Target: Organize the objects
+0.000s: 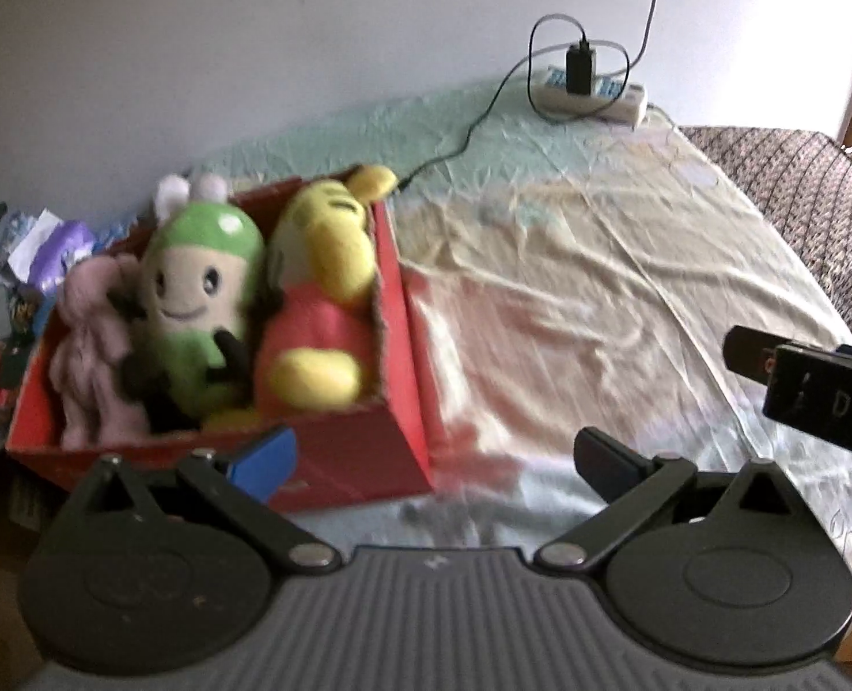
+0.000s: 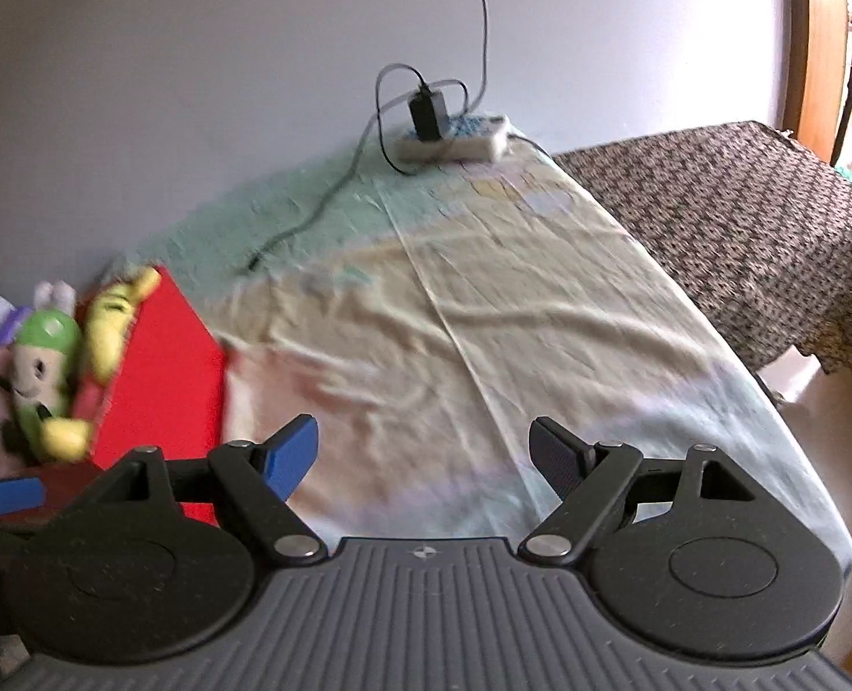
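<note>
Left claw (image 1: 434,455) hovers low over the bed (image 1: 598,299), fingers spread wide, nothing between them. Right claw (image 2: 423,449) likewise wide and empty, level, pointing along the sheet. Red box (image 1: 356,449) sits at the left of both frames, on the bed. Inside, side by side: pink plush (image 1: 89,357), green plush (image 1: 195,293), yellow plush (image 1: 322,288). Power strip (image 1: 593,93) upper right, by the wall.

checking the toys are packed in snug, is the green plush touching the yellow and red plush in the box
Touching. The left wrist view shows the green plush pressed against the yellow and red plush inside the red box, with no gap between them.
</note>
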The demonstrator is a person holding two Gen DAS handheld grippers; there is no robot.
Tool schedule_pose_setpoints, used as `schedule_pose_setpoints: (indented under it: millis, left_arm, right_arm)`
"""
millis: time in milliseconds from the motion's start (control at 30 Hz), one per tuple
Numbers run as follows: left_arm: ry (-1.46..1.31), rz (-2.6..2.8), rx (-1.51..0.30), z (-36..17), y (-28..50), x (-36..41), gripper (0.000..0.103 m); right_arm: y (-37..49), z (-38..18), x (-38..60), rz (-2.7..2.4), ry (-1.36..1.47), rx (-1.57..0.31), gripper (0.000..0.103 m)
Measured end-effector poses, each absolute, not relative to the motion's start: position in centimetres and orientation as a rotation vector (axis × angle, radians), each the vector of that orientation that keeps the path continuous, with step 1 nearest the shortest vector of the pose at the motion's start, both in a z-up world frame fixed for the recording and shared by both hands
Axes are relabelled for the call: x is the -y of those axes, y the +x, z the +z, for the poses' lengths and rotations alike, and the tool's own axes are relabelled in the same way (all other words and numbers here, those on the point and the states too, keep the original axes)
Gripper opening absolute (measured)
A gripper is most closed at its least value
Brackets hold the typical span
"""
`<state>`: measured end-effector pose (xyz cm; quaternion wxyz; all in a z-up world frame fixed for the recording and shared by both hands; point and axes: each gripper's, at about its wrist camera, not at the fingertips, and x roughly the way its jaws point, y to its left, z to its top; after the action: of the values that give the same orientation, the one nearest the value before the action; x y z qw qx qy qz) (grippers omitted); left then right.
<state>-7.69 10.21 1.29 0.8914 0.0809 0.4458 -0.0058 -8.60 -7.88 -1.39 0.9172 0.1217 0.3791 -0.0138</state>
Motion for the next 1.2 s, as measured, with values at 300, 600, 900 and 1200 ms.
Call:
schedule_pose_setpoints:
  millis: [300,600,900,1200]
  left_arm:
    - [0.148,0.067,-0.981,0.1,-8.4,-9.2,0.102]
    - [0.125,0.151,-0.994,0.4,-9.4,-11.1,0.102]
    - [0.083,0.223,-0.971,1.6,-10.1,-15.7,0.102]
    - [0.052,0.208,-0.945,2.9,-9.3,-20.9,0.102]
  right_arm:
    - [-8.8,-1.8,8.0,0.037,0.207,-0.813,0.084]
    - [-8.6,-1.5,5.2,0.175,0.171,-0.828,0.084]
    - [-8.1,0.2,0.5,0.234,0.135,-0.825,0.084]
    - [-7.1,2.0,-4.6,0.226,0.117,-0.814,0.086]
